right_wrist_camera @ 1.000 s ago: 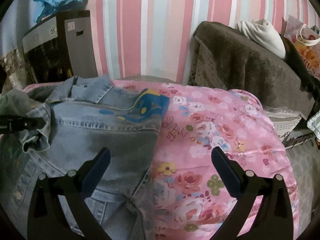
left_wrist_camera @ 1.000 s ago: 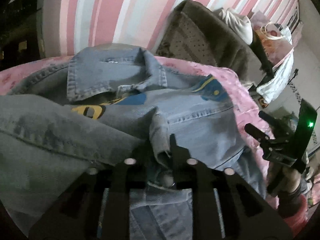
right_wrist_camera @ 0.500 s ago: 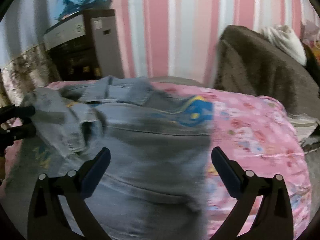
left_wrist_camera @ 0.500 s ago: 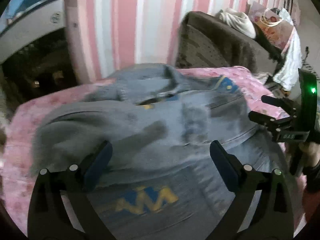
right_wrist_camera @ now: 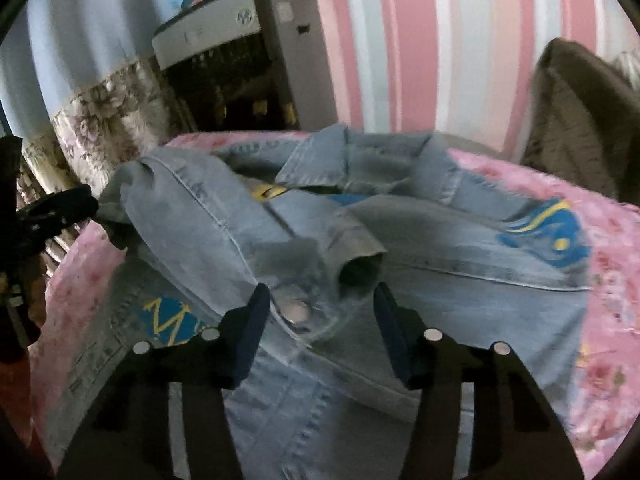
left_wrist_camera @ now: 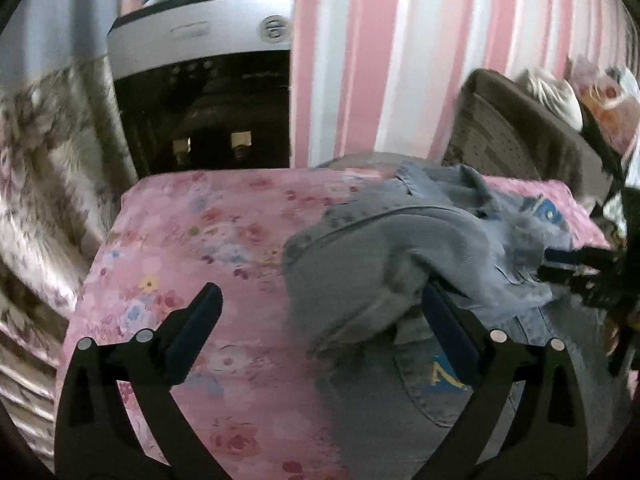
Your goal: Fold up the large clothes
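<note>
A light blue denim jacket (right_wrist_camera: 400,248) with blue and yellow patches lies on the pink floral bedspread (right_wrist_camera: 608,320), collar toward the striped wall. One sleeve is folded across its front, and the buttoned cuff (right_wrist_camera: 296,308) lies between the fingers of my right gripper (right_wrist_camera: 320,320), which is open. My left gripper (left_wrist_camera: 320,320) is open and empty at the jacket's left edge; the jacket (left_wrist_camera: 400,264) reaches its right finger. The left gripper also shows at the left edge of the right wrist view (right_wrist_camera: 52,212). The right gripper shows at the right edge of the left wrist view (left_wrist_camera: 576,268).
A grey and black appliance (left_wrist_camera: 200,92) stands against the pink striped wall beyond the bed. A brown covered chair (left_wrist_camera: 520,140) with clothes on it stands at the right. A floral curtain (left_wrist_camera: 40,184) hangs at the left. Bare bedspread (left_wrist_camera: 192,240) lies left of the jacket.
My left gripper let go of the sleeve cuff, opened and swung left, off the jacket. My right gripper moved left over the jacket and its fingers now flank the cuff.
</note>
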`<state>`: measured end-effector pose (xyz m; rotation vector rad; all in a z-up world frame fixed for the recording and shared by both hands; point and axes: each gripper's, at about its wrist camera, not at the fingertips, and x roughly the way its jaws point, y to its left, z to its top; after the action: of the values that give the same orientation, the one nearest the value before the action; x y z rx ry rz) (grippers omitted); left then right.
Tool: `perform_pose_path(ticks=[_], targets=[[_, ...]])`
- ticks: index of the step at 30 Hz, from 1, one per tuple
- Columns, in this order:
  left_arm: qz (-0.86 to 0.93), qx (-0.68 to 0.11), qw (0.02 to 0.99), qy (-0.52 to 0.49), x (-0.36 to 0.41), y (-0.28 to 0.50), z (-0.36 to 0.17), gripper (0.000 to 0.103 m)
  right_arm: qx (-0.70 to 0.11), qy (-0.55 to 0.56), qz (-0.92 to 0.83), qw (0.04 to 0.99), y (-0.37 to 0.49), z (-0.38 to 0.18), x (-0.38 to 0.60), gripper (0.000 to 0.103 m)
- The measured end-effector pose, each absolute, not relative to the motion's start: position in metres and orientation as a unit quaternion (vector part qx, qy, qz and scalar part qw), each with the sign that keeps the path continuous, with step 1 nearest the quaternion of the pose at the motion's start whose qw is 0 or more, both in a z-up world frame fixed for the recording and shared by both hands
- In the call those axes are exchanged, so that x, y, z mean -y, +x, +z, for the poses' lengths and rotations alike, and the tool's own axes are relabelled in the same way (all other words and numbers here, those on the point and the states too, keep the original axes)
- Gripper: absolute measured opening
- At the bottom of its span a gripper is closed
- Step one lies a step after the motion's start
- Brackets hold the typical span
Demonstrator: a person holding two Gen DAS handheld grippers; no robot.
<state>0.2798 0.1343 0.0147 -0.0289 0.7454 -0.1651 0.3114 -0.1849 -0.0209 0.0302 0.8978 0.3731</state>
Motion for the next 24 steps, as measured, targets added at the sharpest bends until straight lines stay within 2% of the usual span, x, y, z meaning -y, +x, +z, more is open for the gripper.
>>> perform_pose_path(ticks=[1, 2, 3, 7, 12, 15, 18, 21, 24], targets=[[-0.079, -0.364, 0.928, -0.021, -0.136, 0.278, 0.012, 0.099, -0.438, 0.013, 0.187, 0.879, 0.317, -0.027, 0.18, 0.042], [-0.079, -0.365, 0.927, -0.027, -0.138, 0.278, 0.01, 0.099, -0.44, 0.013, 0.192, 0.877, 0.319, -0.03, 0.177, 0.029], [-0.08, -0.364, 0.927, -0.032, -0.139, 0.278, 0.009, 0.099, -0.439, 0.017, 0.195, 0.877, 0.322, -0.031, 0.177, 0.002], [-0.078, -0.349, 0.933, -0.036, -0.139, 0.274, 0.015, 0.1, -0.397, 0.048, 0.185, 0.898, 0.321, -0.007, 0.198, 0.001], [-0.086, -0.33, 0.939, -0.052, -0.141, 0.277, 0.031, 0.1, -0.326, 0.041, 0.102, 0.939, 0.295, 0.052, 0.262, 0.001], [-0.095, -0.339, 0.934, -0.063, -0.136, 0.286, 0.029, 0.1, -0.365, 0.023, 0.047, 0.93, 0.298, 0.054, 0.293, 0.002], [-0.117, -0.367, 0.921, -0.06, -0.116, 0.303, 0.014, 0.1, -0.429, 0.028, 0.023, 0.903, 0.312, 0.021, 0.31, 0.002], [-0.12, -0.39, 0.912, -0.034, -0.093, 0.317, -0.001, 0.1, -0.475, 0.01, 0.007, 0.88, 0.319, -0.016, 0.31, 0.006], [-0.121, -0.409, 0.904, 0.007, -0.069, 0.33, -0.013, 0.1, -0.487, 0.031, 0.004, 0.873, 0.314, -0.028, 0.318, 0.011]])
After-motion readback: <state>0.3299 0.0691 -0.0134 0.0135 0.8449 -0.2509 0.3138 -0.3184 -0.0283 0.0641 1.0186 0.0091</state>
